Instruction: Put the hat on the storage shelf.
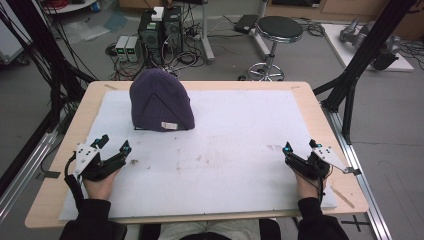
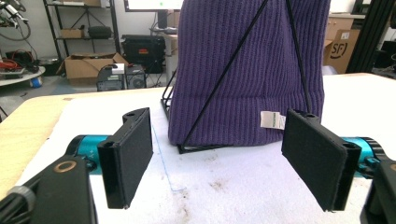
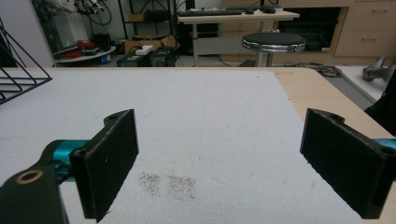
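Item: purple knit beanie, draped over black wire stand, far-left of counter. Left hand-held gripper wide, empty, aimed at it; right hand-held gripper wide, idle. Step: approach. Next, likely: advance left, pinch hem.

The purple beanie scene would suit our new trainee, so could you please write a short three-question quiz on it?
1. True or false: the left gripper is shut on the purple beanie.
2. What holds the beanie upright? A) a black wire stand B) a cardboard box C) a glass jar
3. Which gripper is nearer the beanie?

Key:
1. False. In the left gripper view its jaws stand wide apart, short of the beanie, with nothing between them.
2. A. The black wire stand shows at the beanie's base and through the knit.
3. The left one. The right gripper rests open near the far edge of the white mat.
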Action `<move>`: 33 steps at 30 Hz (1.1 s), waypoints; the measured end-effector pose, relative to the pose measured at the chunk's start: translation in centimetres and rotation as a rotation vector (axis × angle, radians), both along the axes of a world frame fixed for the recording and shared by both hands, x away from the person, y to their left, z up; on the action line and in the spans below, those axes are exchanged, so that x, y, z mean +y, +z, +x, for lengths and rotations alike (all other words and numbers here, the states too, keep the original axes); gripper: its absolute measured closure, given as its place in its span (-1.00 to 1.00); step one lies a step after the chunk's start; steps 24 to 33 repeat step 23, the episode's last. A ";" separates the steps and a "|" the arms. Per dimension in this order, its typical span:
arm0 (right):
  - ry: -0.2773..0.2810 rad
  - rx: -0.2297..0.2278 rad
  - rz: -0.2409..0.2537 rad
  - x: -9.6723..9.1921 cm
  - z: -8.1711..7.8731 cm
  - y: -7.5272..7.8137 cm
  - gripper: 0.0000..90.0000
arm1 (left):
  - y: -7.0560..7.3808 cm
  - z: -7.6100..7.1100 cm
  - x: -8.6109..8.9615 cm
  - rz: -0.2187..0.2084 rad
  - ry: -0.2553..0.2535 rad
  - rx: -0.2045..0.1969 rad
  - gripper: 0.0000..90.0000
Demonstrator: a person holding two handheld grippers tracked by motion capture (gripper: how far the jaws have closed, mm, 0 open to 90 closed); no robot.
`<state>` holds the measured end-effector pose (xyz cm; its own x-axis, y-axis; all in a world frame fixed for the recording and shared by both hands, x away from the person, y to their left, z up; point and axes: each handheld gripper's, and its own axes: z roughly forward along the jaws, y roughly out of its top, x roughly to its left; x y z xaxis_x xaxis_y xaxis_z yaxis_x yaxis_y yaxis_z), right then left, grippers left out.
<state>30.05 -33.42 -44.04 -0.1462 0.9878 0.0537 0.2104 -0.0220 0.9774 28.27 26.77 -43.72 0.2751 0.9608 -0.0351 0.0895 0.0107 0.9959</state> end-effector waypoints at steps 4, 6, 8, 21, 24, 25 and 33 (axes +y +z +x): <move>0.001 0.003 0.008 -0.1 0.1 -0.1 -0.76 | 0.0 0.0 0.1 -0.004 0.003 0.000 -0.44; 0.004 0.011 0.012 -0.1 0.1 -0.1 -0.76 | 0.0 0.0 0.0 -0.009 0.004 -0.006 -0.44; 0.002 0.012 0.015 -0.2 0.1 -0.1 -0.76 | 0.1 -0.1 0.1 -0.008 0.005 -0.011 -0.43; 0.002 0.030 0.045 -0.5 0.2 -0.2 -0.76 | 0.0 0.0 0.1 -0.011 0.003 -0.003 -0.43; 0.004 0.031 0.044 -0.4 0.2 -0.3 -0.76 | 0.0 0.0 0.1 -0.010 0.003 -0.004 -0.43; 0.004 0.031 0.044 -0.4 0.2 -0.3 -0.76 | 0.0 0.0 0.1 -0.010 0.003 -0.004 -0.43; 0.004 0.031 0.044 -0.4 0.2 -0.3 -0.76 | 0.0 0.0 0.1 -0.010 0.003 -0.004 -0.43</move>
